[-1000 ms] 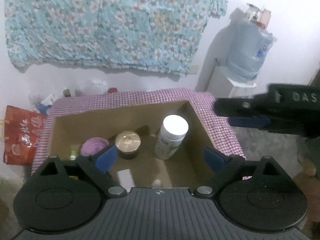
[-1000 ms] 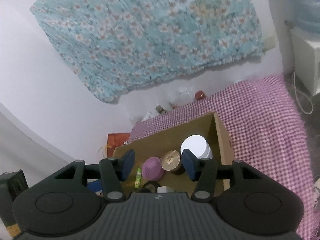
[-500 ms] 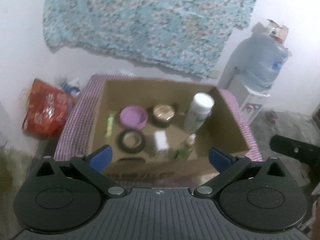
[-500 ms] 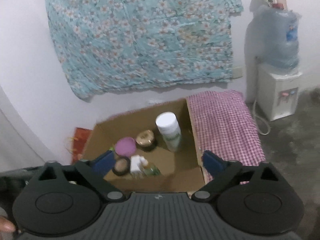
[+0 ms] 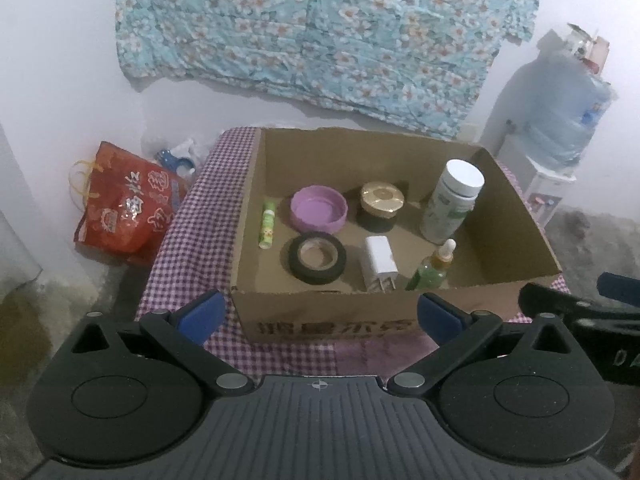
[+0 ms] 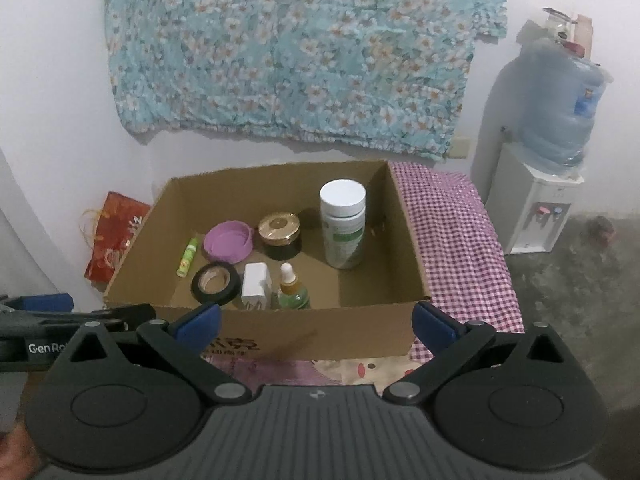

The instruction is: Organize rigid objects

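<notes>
**Both grippers wide open before a filled cardboard box**

The left gripper (image 5: 320, 316) and right gripper (image 6: 316, 322) hang in front of the near wall of a cardboard box (image 5: 500, 216), each with its blue pads spread to full width and nothing between them; the right one's jaws have just been opening. The box stands on a purple checked cloth (image 6: 452, 232). Inside, a tall white bottle (image 5: 454, 200) stands upright at the right, with a gold-lidded jar (image 5: 380, 204) and a purple lid (image 5: 318, 210) in the back row to its left. A green tube (image 5: 267, 222) lies along the left wall. In the front row sit a roll of black tape (image 5: 317, 258), a white charger (image 5: 379, 262) and a leaning green dropper bottle (image 5: 432, 270). A flowered cloth (image 6: 288, 48) hangs on the wall behind; a water dispenser (image 6: 536, 204) stands at the right, a red bag (image 5: 124, 204) on the floor at the left.
</notes>
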A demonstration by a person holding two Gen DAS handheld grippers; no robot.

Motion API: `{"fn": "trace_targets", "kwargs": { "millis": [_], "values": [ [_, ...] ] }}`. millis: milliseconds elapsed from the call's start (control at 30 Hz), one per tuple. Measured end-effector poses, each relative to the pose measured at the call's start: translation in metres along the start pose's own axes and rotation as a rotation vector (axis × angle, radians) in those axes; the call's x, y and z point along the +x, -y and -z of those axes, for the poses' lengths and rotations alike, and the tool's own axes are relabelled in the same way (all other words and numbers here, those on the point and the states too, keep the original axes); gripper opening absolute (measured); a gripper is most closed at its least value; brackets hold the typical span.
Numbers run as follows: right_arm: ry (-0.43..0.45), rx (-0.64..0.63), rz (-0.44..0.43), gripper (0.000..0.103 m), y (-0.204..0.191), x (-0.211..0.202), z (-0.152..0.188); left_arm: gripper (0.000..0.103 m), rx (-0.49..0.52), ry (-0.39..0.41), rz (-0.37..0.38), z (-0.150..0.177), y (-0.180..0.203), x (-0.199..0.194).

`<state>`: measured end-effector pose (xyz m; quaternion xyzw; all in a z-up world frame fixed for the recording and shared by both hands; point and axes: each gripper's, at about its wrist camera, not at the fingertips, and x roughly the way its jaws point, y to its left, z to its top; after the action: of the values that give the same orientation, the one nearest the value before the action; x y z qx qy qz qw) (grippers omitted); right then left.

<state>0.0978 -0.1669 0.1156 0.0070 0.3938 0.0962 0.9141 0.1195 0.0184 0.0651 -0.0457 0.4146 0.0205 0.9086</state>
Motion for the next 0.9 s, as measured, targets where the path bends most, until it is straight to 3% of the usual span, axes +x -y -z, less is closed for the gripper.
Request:
{"fn": "trace_targets", "kwargs": {
  "millis": [333, 900],
  "values": [
    [-0.022, -0.005, 0.047, 0.103, -0.001, 0.014, -0.002, 0.103, 0.022, -0.007, -0.008, -0.002, 0.001, 0.008],
    [-0.038, 0.016, 0.048, 0.103, 0.014, 0.013, 0.002, 0.103, 0.068, -0.018, -0.02, -0.001, 0.014, 0.008]
  ]
}}
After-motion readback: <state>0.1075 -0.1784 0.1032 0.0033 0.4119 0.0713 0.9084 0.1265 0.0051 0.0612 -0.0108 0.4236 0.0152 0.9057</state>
